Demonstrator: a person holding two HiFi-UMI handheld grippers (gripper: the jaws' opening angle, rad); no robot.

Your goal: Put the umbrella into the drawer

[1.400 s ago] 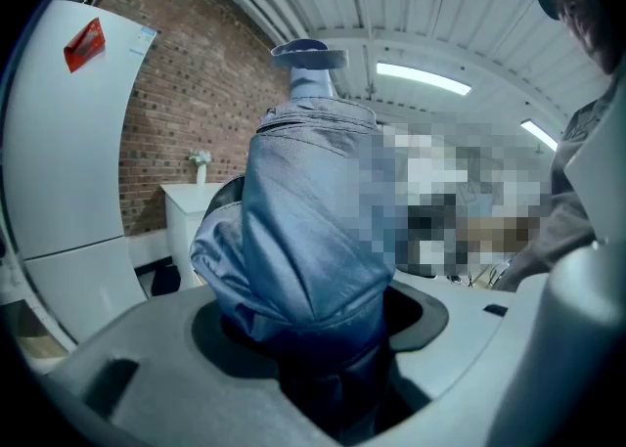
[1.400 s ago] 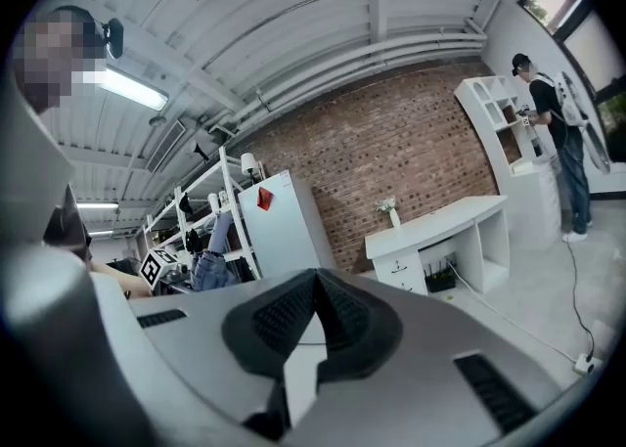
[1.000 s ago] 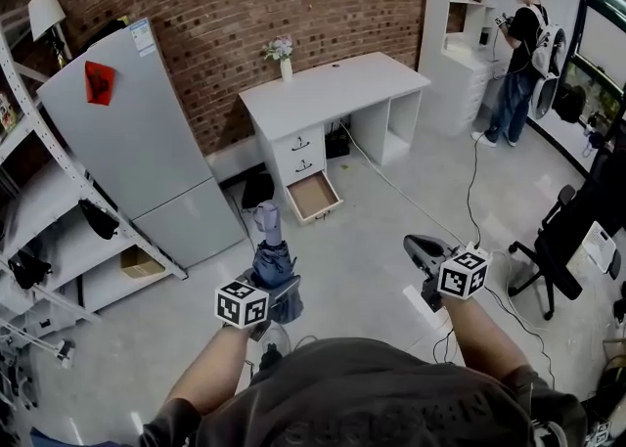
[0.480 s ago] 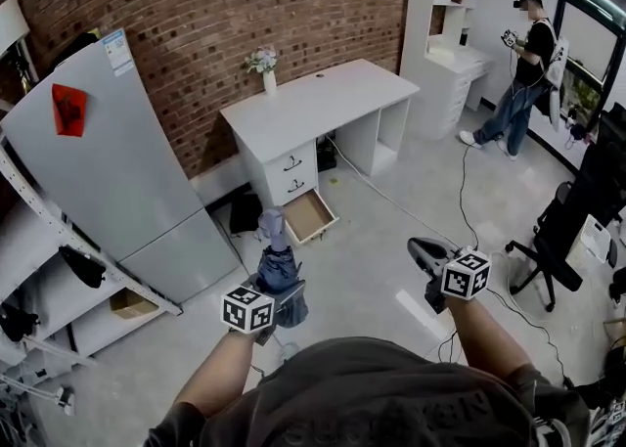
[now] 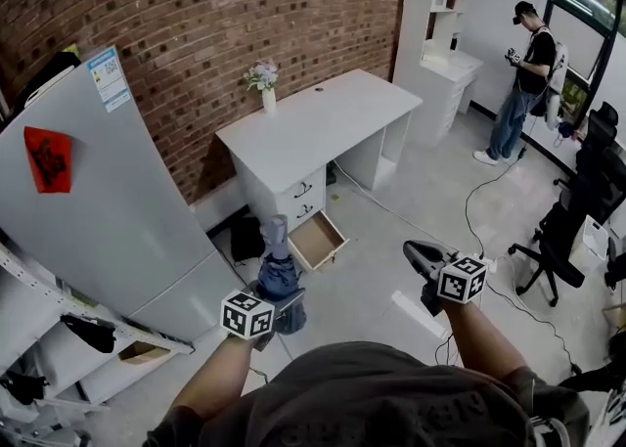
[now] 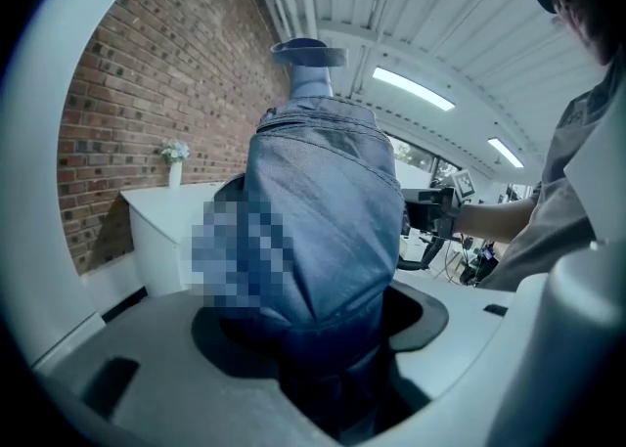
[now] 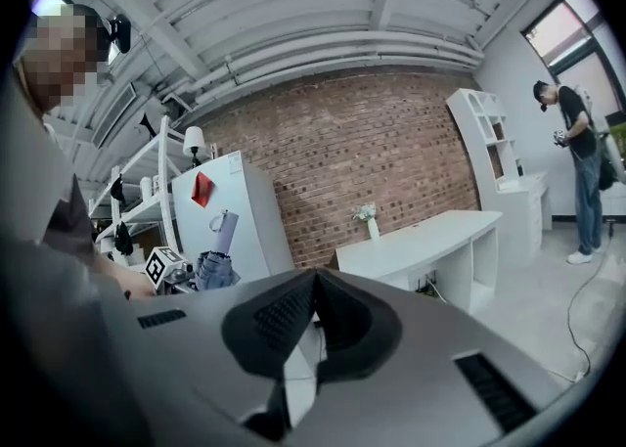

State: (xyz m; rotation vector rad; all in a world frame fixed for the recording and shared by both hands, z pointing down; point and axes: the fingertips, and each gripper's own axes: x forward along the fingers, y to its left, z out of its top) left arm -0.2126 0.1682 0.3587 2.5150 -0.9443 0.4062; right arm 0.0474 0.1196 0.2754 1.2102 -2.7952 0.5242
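A folded blue umbrella stands upright in my left gripper, which is shut on its lower part; the grey handle points up. In the left gripper view the umbrella fills the middle between the jaws of that gripper. The white desk stands ahead against the brick wall, and its bottom drawer is pulled open just beyond the umbrella. My right gripper hovers to the right, shut and empty. Its jaws meet in the right gripper view.
A grey fridge stands at the left beside metal shelving. A vase of flowers sits on the desk. A person stands at the far right near white shelves. An office chair and floor cables lie to the right.
Both grippers have travelled forward towards the desk, so the desk and its open drawer look nearer. The umbrella stays gripped in the left gripper. The right gripper stays shut.
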